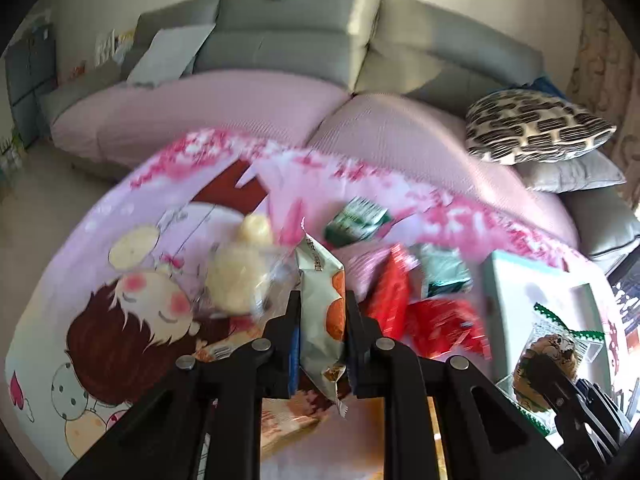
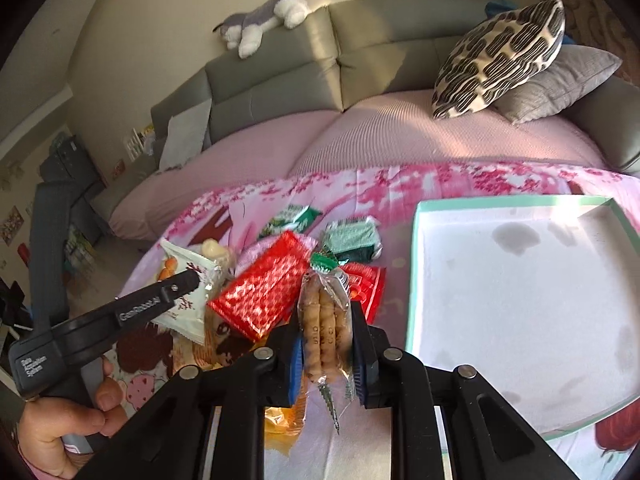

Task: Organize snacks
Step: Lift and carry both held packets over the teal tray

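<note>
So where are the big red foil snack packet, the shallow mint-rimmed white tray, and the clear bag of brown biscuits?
big red foil snack packet point(image 2: 262, 286): right wrist view, centre of its face.
shallow mint-rimmed white tray point(image 2: 414, 280): right wrist view, left rim.
clear bag of brown biscuits point(image 2: 325, 322): right wrist view, biscuits between the jaws.

We hold the left gripper point(image 1: 322, 320) with its jaws clamped on a white snack packet point(image 1: 322, 316). The right gripper point(image 2: 325, 342) grips a clear biscuit bag point(image 2: 326, 320) likewise. Our left hand point(image 2: 60, 424) wraps the left gripper's handle.
</note>
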`<state>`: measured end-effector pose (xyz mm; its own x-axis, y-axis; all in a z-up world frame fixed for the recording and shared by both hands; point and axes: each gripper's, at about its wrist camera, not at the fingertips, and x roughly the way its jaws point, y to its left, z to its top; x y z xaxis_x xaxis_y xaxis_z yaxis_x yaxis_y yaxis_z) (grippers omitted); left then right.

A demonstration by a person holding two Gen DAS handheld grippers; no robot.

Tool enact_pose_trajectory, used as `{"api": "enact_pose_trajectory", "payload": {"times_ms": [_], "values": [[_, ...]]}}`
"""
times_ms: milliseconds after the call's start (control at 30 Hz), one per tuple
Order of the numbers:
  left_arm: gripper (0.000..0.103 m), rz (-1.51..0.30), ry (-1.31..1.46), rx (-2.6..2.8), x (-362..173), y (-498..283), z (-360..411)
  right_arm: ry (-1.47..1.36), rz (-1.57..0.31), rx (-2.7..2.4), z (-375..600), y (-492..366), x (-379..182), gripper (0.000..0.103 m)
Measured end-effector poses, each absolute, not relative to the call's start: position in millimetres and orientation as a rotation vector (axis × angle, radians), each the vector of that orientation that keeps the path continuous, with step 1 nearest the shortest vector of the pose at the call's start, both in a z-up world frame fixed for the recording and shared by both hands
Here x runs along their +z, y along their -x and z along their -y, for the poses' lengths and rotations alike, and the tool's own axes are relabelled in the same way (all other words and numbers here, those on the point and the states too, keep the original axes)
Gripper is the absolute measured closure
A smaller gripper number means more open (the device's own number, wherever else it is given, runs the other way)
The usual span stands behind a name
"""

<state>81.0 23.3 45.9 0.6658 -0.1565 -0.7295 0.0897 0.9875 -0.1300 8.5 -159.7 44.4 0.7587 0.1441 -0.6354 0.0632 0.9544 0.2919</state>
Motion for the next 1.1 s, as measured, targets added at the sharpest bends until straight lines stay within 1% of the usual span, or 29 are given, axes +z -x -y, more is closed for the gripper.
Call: {"api": "enact_pose_trajectory", "payload": {"times_ms": [167, 300, 600, 800, 1100], "values": [[0.084, -0.792, 0.051, -0.259, 60.3, -69.4, 13.8, -0.324, -0.696, -0.086, 198.6, 6.0, 49.5, 0.082], [0.084, -0.787, 0.000, -0.388, 64.3, -58.9, 62.0, -0.352, -0.699, -0.217, 237.9, 19.9, 46.7, 0.082], [0.084, -0.791, -0.116, -0.624, 55.8, -24.5, 154.4, -0.377, -0.706, -0.461, 309.4, 54.6, 40.7, 0.082], [0.084, -0.795, -0.159, -0.683, 40.8, -12.5, 186.5, -0.359, -0.737, -0.585, 334.4, 69.8, 31.4, 0.082], [0.083, -0.863, -0.180, -0.657, 14.8, -21.2, 194.1, -0.375, -0.779, -0.613, 343.0, 71.3, 19.9, 0.082]]}}
